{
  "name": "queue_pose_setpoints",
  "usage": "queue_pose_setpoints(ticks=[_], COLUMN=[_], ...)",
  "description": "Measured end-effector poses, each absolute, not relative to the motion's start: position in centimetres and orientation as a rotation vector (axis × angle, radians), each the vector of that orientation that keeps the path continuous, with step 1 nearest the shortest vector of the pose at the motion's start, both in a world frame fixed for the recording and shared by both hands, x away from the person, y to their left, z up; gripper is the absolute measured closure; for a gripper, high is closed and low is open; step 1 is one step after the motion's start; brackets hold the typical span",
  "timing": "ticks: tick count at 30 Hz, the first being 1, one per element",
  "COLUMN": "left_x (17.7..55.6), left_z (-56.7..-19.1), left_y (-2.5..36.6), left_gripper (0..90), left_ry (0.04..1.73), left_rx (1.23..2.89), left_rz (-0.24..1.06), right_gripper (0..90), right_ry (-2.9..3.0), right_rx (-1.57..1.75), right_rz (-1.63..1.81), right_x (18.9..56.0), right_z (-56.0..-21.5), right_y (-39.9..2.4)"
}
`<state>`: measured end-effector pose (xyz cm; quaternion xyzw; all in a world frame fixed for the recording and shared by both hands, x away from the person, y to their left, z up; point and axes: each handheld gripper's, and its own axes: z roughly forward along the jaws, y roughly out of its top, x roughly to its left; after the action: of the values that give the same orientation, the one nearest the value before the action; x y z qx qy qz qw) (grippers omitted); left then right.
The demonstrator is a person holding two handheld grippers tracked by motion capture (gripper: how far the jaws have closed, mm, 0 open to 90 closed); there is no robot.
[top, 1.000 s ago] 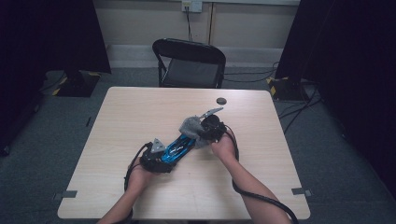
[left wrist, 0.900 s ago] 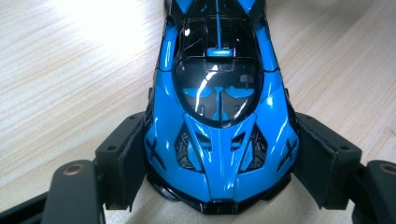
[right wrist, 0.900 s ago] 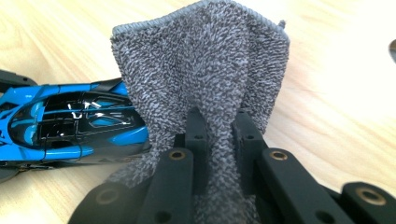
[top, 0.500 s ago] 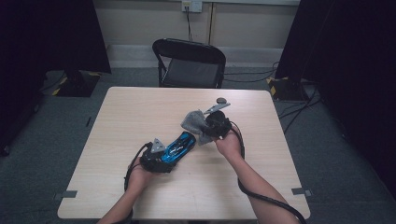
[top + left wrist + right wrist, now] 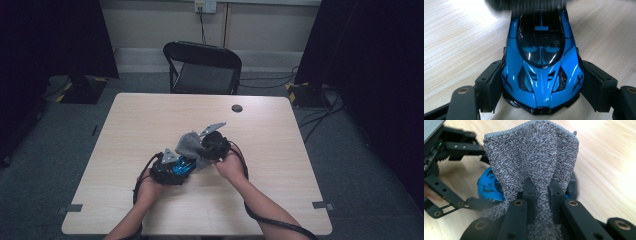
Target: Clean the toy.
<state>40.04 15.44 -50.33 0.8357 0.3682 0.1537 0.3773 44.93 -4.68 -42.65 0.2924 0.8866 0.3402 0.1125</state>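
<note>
My left gripper (image 5: 167,169) is shut on a glossy blue toy car (image 5: 182,166), near the middle of the table. In the left gripper view the black pads (image 5: 492,85) press the car (image 5: 541,67) on both sides near its nose, and a grey blur crosses its far end. My right gripper (image 5: 209,145) is shut on a grey terry cloth (image 5: 190,144). The cloth (image 5: 534,157) is pinched between the jaws of the right gripper (image 5: 541,187) and drapes over the car (image 5: 487,186), hiding most of it. The left gripper (image 5: 451,152) shows beyond, at the left.
The light wooden table (image 5: 150,115) has a small black round object (image 5: 237,108) near its far edge. A black folding chair (image 5: 202,70) stands behind the table. Cables trail from both grippers toward the near edge.
My right gripper has slid with the cloth from the car's far end down along it toward the left gripper. The left gripper and the car have kept still.
</note>
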Motion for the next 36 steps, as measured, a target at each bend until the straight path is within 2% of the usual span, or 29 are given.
queue_pose_setpoints(ticks=[7,17,36], left_x=[40.1,40.1,40.1], left_z=[-50.3,-50.3,-50.3], left_y=[15.5,15.5,15.5], left_gripper=[25.6,25.6,25.6], left_ry=[0.939,0.937,0.937], left_rx=[2.139,2.142,2.142], left_rz=[0.393,0.398,0.399], right_gripper=[79.8,79.9,79.7], right_ry=[2.671,2.741,2.781], right_rx=[0.772,0.667,0.637], right_rz=[0.938,0.919,0.971], right_x=[43.6,42.8,43.1], right_z=[-44.1,-45.0,-45.0], right_y=[-2.3,-1.2,-1.8])
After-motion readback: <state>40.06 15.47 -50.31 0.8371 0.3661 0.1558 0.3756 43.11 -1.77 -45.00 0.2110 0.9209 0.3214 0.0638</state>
